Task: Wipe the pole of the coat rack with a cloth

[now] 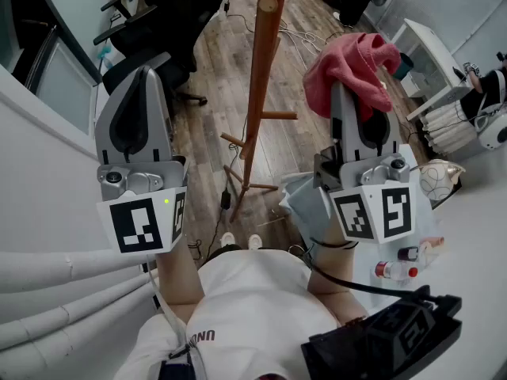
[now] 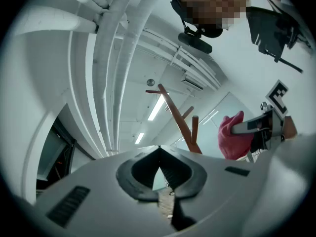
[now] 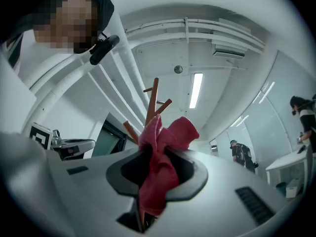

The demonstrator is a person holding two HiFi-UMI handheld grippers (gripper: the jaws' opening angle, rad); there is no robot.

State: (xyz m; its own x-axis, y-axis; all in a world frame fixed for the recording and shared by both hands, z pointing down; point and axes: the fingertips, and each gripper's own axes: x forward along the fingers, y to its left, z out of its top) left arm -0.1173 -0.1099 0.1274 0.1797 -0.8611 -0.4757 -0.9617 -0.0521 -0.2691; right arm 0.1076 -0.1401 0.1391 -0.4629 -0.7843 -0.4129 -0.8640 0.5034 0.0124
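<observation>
Head view: wooden coat rack stands on the plank floor (image 1: pixel 207 85), its pole (image 1: pixel 261 77) rising between the two grippers. Short pegs (image 1: pixel 278 115) stick out of the pole low down.

Right gripper (image 1: pixel 354 101): fingers clamped on a red cloth (image 1: pixel 352 62). In the right gripper view the cloth fills the slot between the fingers, bunches above the tips and hangs down below them. In the head view the bunch flops over the fingertips, to the right of the pole and apart from it; no contact seen. The rack's top prongs show behind the cloth in the right gripper view.

Left gripper (image 1: pixel 148 74): fingers closed tip to tip, nothing between them. A sliver of floor shows through the gap lower down in the left gripper view. It is held left of the pole, clear of it. Its camera looks up at ceiling pipes (image 2: pixel 118 58), the rack top and the cloth off to the right.

Surroundings: black office chair (image 1: pixel 166 14) behind the left gripper; white table (image 1: pixel 475 236) at the right carrying small bottles (image 1: pixel 394 270) and a round pale vessel (image 1: pixel 440 178). A person (image 3: pixel 242 154) stands far back in the right gripper view.
</observation>
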